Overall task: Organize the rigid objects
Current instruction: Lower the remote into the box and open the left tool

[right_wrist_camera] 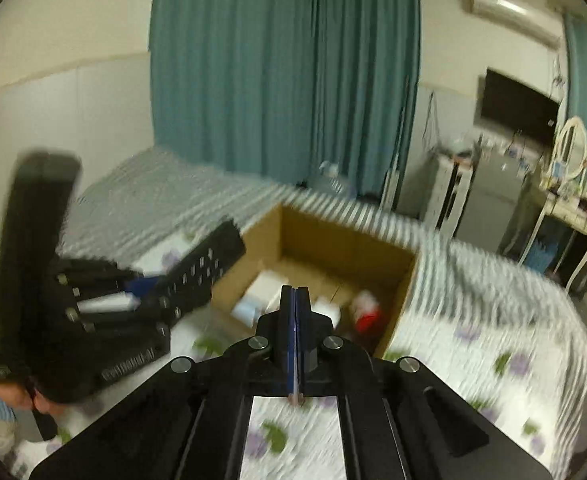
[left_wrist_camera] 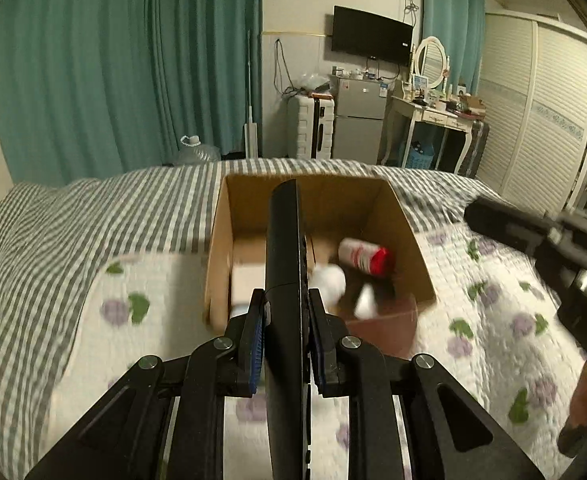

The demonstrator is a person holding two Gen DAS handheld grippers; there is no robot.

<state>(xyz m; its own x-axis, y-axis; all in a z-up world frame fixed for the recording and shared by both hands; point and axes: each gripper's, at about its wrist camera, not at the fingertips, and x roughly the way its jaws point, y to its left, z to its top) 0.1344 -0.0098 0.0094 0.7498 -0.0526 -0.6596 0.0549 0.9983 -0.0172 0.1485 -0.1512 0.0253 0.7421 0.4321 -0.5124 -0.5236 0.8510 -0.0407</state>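
My left gripper (left_wrist_camera: 286,296) is shut on a black remote control (left_wrist_camera: 283,240), held edge-up and pointing at the open cardboard box (left_wrist_camera: 409,232) on the bed. It also shows in the right wrist view (right_wrist_camera: 201,272) at the box's left rim. In the box lie a white can with a red cap (left_wrist_camera: 363,258), white round items (left_wrist_camera: 329,278) and a white carton (right_wrist_camera: 267,286). My right gripper (right_wrist_camera: 296,292) is shut and empty, above the near side of the box (right_wrist_camera: 405,276).
The box sits on a bed with a floral quilt (left_wrist_camera: 493,320) and a grey striped cover (left_wrist_camera: 93,220). Teal curtains (left_wrist_camera: 133,60), a fridge (left_wrist_camera: 359,120), a dressing table (left_wrist_camera: 433,116) and a wardrobe (left_wrist_camera: 541,112) stand beyond the bed.
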